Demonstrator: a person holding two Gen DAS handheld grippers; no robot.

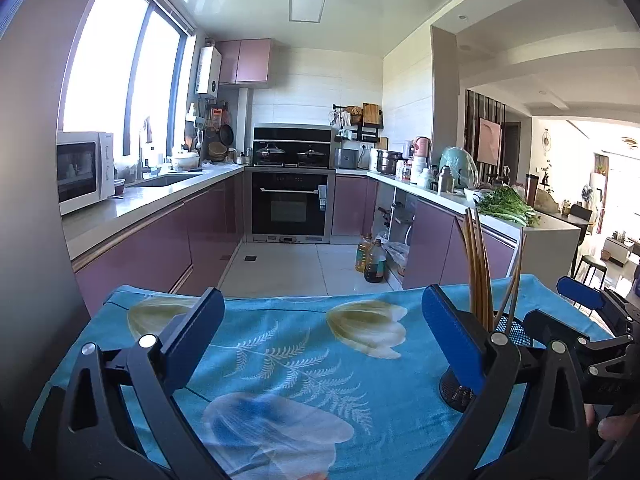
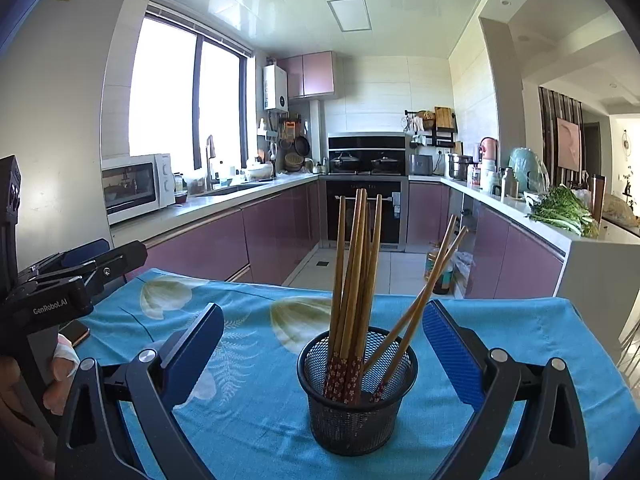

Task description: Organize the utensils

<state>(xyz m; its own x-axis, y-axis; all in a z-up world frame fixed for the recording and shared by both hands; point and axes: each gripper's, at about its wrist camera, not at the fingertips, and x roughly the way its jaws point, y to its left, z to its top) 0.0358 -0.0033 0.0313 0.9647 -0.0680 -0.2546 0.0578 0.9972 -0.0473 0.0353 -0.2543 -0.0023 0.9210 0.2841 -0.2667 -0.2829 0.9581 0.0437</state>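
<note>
1. The left gripper (image 1: 320,336) had its fingers wide apart, with only bare cloth (image 1: 280,344) between them.
2. The right gripper (image 2: 322,344) also stood with fingers spread wide; the holder (image 2: 356,412) sat between them, touching neither pad.
3. The holder, a black mesh cup, stood upright on the blue flowered cloth (near its front edge, close to the right gripper).
4. The chopsticks (image 2: 356,276) stood inside the holder, patterned ends down: most bunched upright at its left side, two leaning out to the right.
5. From the left wrist view the holder (image 1: 516,326) lay mostly hidden behind the left gripper's right finger, the chopsticks (image 1: 478,264) rising above it.
6. A hand (image 2: 60,364) gripped the left gripper's handle at the left edge of the right wrist view.
</note>
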